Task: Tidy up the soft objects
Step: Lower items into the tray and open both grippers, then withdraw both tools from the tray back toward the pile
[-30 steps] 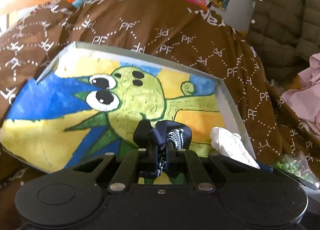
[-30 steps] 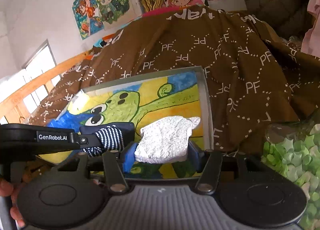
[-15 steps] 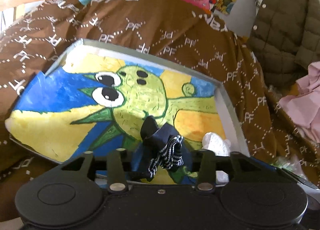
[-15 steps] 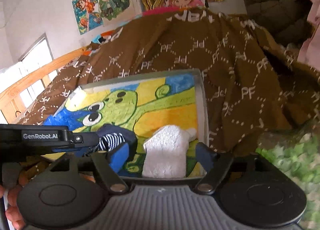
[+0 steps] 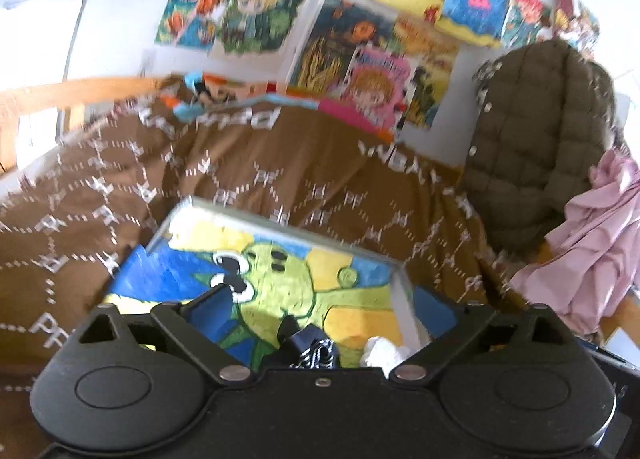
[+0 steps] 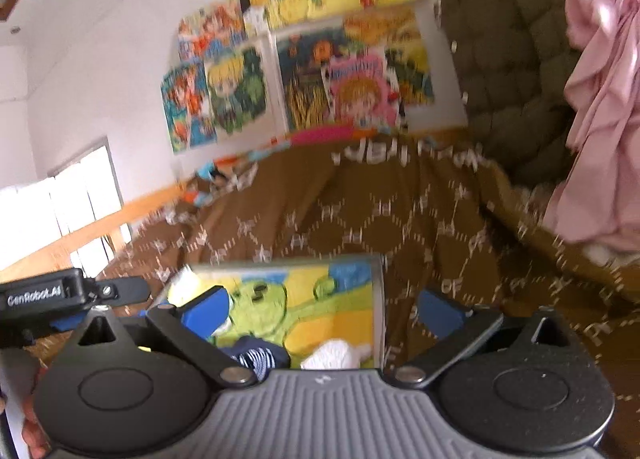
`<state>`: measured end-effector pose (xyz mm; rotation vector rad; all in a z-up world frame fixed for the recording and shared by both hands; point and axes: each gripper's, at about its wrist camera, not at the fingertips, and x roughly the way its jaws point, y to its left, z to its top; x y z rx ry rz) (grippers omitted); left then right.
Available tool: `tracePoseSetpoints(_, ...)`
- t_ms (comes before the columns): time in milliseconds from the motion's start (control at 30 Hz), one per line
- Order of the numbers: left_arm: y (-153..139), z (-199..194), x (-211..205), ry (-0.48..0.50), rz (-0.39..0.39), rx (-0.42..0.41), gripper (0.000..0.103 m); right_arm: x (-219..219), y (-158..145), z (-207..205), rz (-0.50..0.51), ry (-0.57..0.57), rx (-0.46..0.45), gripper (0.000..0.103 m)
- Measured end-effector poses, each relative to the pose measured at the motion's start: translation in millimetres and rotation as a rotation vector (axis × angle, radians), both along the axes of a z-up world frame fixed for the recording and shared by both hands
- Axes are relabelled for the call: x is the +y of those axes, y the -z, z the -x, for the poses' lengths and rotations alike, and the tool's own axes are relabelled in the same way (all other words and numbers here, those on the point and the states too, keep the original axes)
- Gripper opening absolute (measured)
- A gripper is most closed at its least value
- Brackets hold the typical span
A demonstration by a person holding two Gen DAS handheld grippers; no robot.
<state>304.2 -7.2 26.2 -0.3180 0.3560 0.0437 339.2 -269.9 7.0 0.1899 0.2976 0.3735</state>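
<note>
A dark navy sock with a striped cuff lies on the painted frog canvas, just in front of my left gripper, which is open and empty above it. A white fuzzy sock lies to its right near the canvas edge. In the right wrist view the canvas holds the navy sock and the white sock. My right gripper is open and empty above them. The left gripper's body shows at the left.
The canvas rests on a brown patterned blanket over a bed. An olive quilted jacket and pink cloth hang at the right. Posters cover the far wall. A wooden rail runs at the left.
Both grippers opened and let go: the navy sock and the white sock now lie on the canvas. Both grippers have lifted and tilted up, so more of the wall shows.
</note>
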Motion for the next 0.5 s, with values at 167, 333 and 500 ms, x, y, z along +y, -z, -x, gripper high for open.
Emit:
tracePoseSetpoints(167,-22.6,43.7,-6.6,-0.015,-0.012,-0.079,0.102,-9.6,-21.3,42.5,-0.012,0.036,-0.140,0.103)
tracePoseSetpoints(333,-34.6,82.1,-13.5,-0.028,-0.026,-0.107,0.102,-15.8,-32.8,82.0,-0.040,0.043,-0.192,0.103)
tracePoseSetpoints(500,-37.7,117.8,-19.7,-0.026,-0.054,-0.116,0.102,-15.4,-31.7,129.0,-0.023,0.049,-0.246,0.103)
